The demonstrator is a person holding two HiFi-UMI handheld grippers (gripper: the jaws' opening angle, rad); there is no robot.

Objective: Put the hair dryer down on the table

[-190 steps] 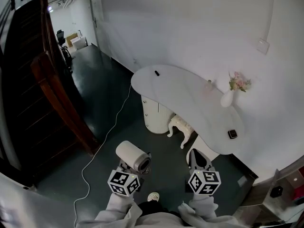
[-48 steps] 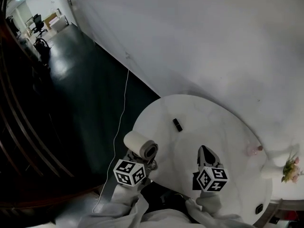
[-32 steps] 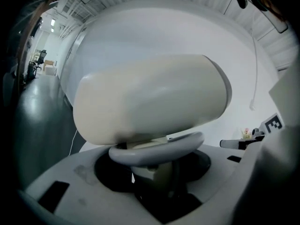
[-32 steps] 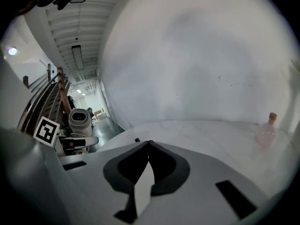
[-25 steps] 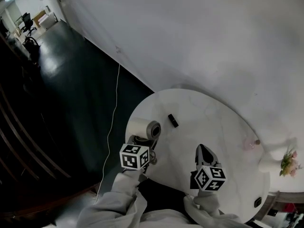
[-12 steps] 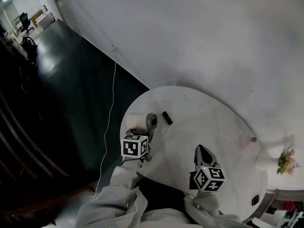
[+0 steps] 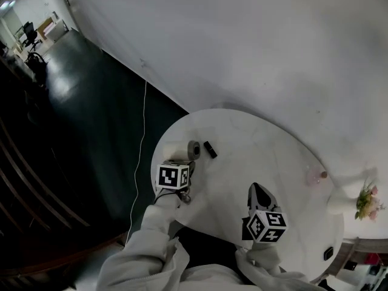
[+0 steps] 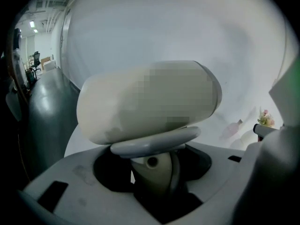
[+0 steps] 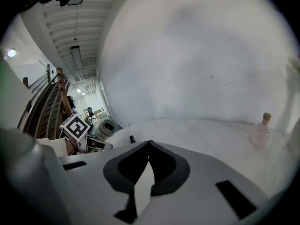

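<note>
Hair dryer (image 7: 183, 151) lower now, at table (image 7: 260, 153), in grip of left tongs (image 7: 183, 162); right tongs (image 7: 256, 190) together; flowers (image 7: 365, 197) in vase (image 7: 343, 205).

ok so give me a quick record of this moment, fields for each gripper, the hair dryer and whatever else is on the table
left gripper: fingers closed on the hair dryer's handle
hair dryer: over the table's left edge, not yet released; contact with the top cannot be told
right gripper: fingers together, nothing between them, above the table's near side
table: white, rounded
other items: small black object just right of the dryer; pink bottle and vase of flowers at the right end
</note>
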